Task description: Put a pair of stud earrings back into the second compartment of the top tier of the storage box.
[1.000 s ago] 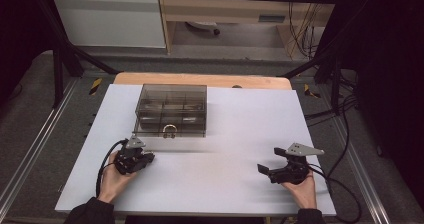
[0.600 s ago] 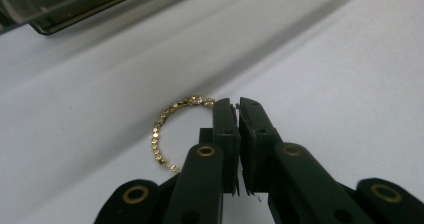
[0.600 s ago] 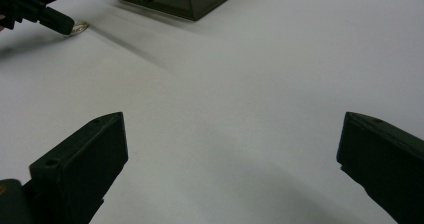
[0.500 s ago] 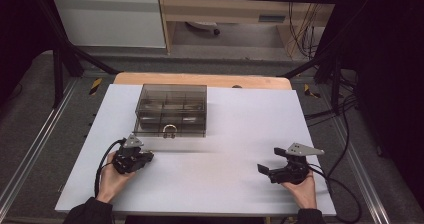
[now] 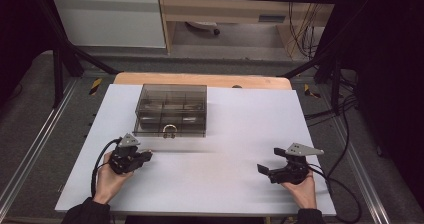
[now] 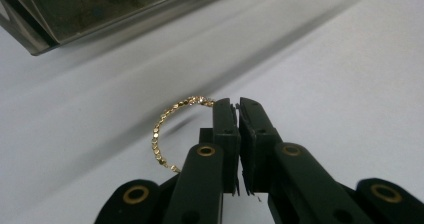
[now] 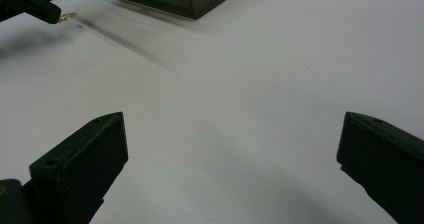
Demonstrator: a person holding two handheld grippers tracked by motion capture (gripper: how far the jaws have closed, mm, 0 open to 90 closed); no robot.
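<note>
In the left gripper view my left gripper is shut on a thin gold beaded ring, which curves out to the left of the jaws just above the white table. In the high view that gripper hovers at the table's left, in front of a clear compartment box. My right gripper rests at the table's right, open. Its two black jaws stand wide apart in the right gripper view with bare table between them. The ring shows far off at the top left of that view.
The white table top lies on a wooden board. Another gold ring lies in the box's front compartment. Black cables trail off the table's right side and from each gripper. Metal rails run along both sides.
The left hand has shifted slightly; the ring stays pinched in its jaws. The right hand has not moved.
</note>
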